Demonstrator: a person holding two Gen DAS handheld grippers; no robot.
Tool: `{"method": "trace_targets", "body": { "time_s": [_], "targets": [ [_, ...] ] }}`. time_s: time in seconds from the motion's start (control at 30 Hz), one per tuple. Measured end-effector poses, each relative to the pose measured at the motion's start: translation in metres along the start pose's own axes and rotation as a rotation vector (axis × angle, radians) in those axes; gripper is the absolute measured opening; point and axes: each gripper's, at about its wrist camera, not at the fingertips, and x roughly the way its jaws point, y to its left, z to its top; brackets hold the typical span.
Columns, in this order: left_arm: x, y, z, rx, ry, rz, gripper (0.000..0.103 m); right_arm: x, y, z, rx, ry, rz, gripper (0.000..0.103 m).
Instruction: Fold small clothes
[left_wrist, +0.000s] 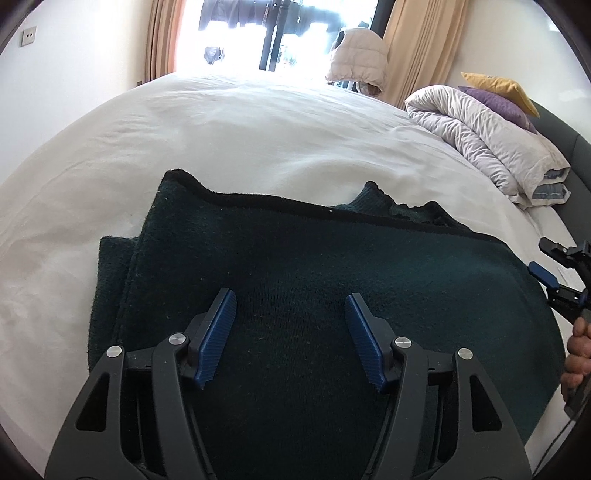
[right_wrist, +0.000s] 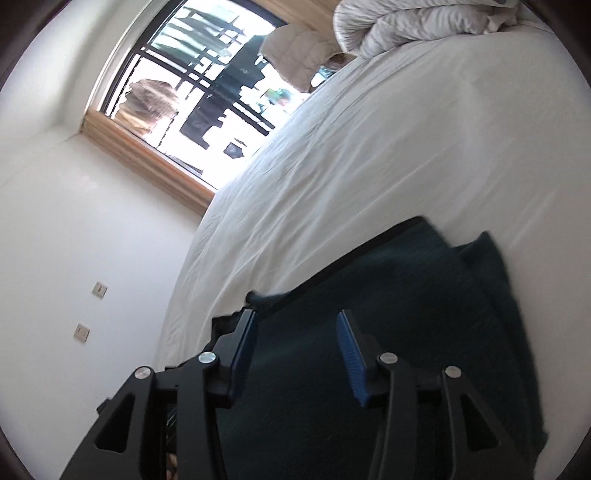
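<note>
A dark green knitted garment (left_wrist: 314, 266) lies folded in layers on the white bed (left_wrist: 240, 129). My left gripper (left_wrist: 291, 301) is open and empty, hovering over the garment's near part. My right gripper (right_wrist: 297, 319) is open and empty, tilted sideways over the garment (right_wrist: 424, 295). It also shows at the right edge of the left wrist view (left_wrist: 554, 273), beside the garment's right edge, with the person's hand behind it.
A rolled white duvet (left_wrist: 480, 136) with purple and yellow pillows (left_wrist: 506, 96) lies at the bed's far right. A window with curtains (left_wrist: 258, 33) is beyond the bed. A white wall with sockets (right_wrist: 88, 310) is left of the bed.
</note>
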Motion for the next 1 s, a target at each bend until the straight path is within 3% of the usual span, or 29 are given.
{"method": "trace_targets", "body": {
  "time_s": [0.1, 0.3, 0.37, 0.43, 0.47, 0.6, 0.63, 0.67, 0.73, 0.77, 0.83, 1.0],
  "targets": [
    [-0.001, 0.000, 0.000, -0.003, 0.000, -0.005, 0.061, 0.009, -0.002, -0.026, 0.032, 0.070, 0.000, 0.049],
    [-0.001, 0.000, 0.000, -0.007, -0.005, -0.012, 0.061, -0.036, -0.025, -0.066, -0.008, -0.003, -0.019, 0.043],
    [0.000, 0.000, 0.000, -0.008, -0.006, -0.015, 0.061, -0.051, -0.046, -0.065, 0.022, -0.032, -0.036, 0.018],
    [0.000, 0.001, 0.000, -0.009, -0.007, -0.018, 0.061, -0.066, -0.070, -0.063, 0.100, -0.083, -0.051, 0.003],
    [0.000, 0.002, 0.000, -0.010, -0.008, -0.020, 0.061, -0.074, -0.079, -0.062, 0.123, -0.120, -0.054, 0.000],
    [0.001, 0.003, 0.000, -0.015, -0.013, -0.030, 0.061, -0.097, -0.081, -0.067, 0.155, -0.185, -0.062, 0.002],
    [0.001, 0.003, 0.001, -0.016, -0.014, -0.032, 0.061, -0.100, -0.072, -0.070, 0.134, -0.184, -0.047, 0.013],
    [0.001, 0.003, 0.001, -0.015, -0.016, -0.033, 0.061, -0.102, -0.060, -0.074, 0.105, -0.188, -0.015, 0.037],
    [0.002, 0.004, 0.000, -0.015, -0.018, -0.035, 0.061, -0.101, -0.040, -0.085, 0.043, -0.191, 0.022, 0.064],
    [0.002, 0.004, 0.000, -0.015, -0.019, -0.035, 0.061, -0.094, -0.034, -0.088, 0.023, -0.171, 0.015, 0.068],
    [0.002, 0.004, 0.000, -0.015, -0.019, -0.036, 0.061, -0.078, -0.036, -0.093, 0.011, -0.126, -0.027, 0.066],
    [0.003, 0.004, 0.001, -0.013, -0.020, -0.035, 0.061, -0.085, -0.074, -0.091, 0.114, -0.189, 0.019, 0.031]
  ]
}}
